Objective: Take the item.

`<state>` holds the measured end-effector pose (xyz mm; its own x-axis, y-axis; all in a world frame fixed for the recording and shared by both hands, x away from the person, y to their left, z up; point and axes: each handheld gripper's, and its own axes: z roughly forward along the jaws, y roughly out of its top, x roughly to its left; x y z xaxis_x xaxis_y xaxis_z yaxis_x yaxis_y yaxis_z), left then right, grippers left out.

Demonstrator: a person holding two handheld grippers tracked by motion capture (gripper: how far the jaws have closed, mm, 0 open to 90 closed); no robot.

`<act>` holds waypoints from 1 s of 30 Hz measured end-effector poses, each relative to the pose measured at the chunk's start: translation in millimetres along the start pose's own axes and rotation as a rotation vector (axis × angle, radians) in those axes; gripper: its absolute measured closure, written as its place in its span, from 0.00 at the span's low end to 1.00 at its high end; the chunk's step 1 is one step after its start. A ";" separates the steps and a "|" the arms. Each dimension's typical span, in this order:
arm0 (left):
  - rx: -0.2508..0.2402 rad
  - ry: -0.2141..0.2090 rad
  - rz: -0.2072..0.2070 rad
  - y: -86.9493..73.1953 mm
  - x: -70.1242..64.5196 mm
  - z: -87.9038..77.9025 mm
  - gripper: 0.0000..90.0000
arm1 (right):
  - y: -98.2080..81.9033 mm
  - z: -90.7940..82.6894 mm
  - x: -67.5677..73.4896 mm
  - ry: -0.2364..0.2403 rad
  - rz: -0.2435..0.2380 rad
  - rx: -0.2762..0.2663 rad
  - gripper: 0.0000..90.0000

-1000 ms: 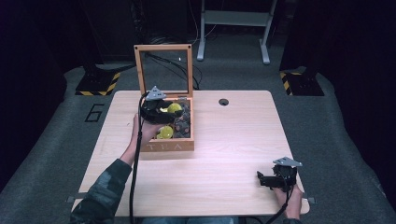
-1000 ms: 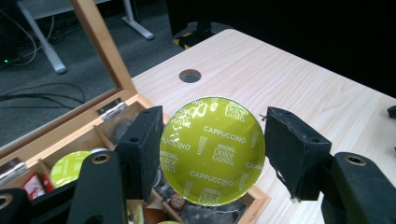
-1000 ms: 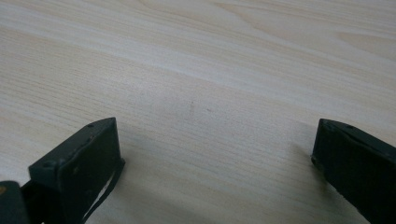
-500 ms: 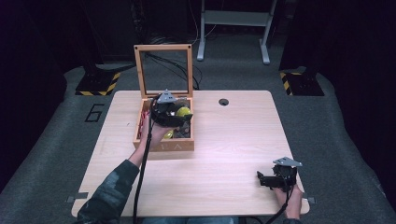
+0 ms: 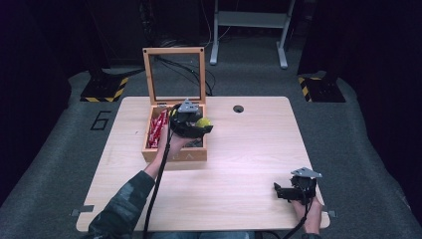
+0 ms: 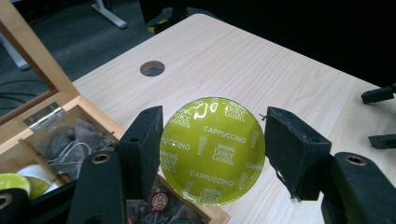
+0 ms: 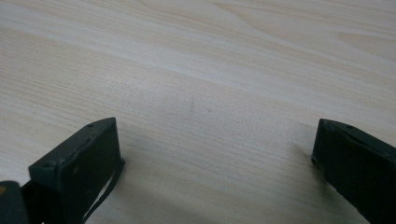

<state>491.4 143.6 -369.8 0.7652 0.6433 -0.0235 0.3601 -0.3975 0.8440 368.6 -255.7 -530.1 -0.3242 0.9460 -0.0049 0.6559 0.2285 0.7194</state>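
A green Dolce Gusto cappuccino capsule [image 6: 212, 151] is clamped flat-face-up between the black jaws of my left gripper [image 6: 212, 135]. In the high view that left gripper [image 5: 198, 127] hovers over the right side of the open wooden box [image 5: 174, 155], with the capsule [image 5: 202, 121] at its tip. The box holds red sachets [image 5: 158, 127], dark tea bags [image 6: 74, 140] and another green capsule [image 6: 13, 184]. My right gripper [image 5: 279, 191] rests near the table's front right corner. Its jaws [image 7: 215, 140] stand wide apart over bare wood with nothing between them.
The box lid [image 5: 174, 74] stands upright at the back of the box. A round cable hole [image 5: 238, 108] lies in the table right of the box. Beyond the table are a dark floor, a white stand and striped floor markers.
My left gripper has moved to the right across the box, carrying the green capsule toward its right edge. The right gripper has stayed still.
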 end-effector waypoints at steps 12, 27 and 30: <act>0.043 -0.040 0.008 -3.2 -17.7 25.8 0.43 | -0.1 -0.2 0.2 0.000 -0.002 0.000 0.01; 0.084 -0.089 0.006 -14.3 -37.6 56.5 0.43 | -0.1 -0.2 0.1 0.000 -0.001 0.001 0.01; 0.091 -0.098 0.002 -16.2 -40.4 62.2 0.43 | -0.1 -0.2 0.1 0.000 -0.001 0.001 0.01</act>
<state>487.9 83.3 -415.8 0.8129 0.5773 -0.0776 0.4017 -0.4592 0.7923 368.4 -255.7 -530.0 -0.3245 0.9459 -0.0056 0.6563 0.2295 0.7188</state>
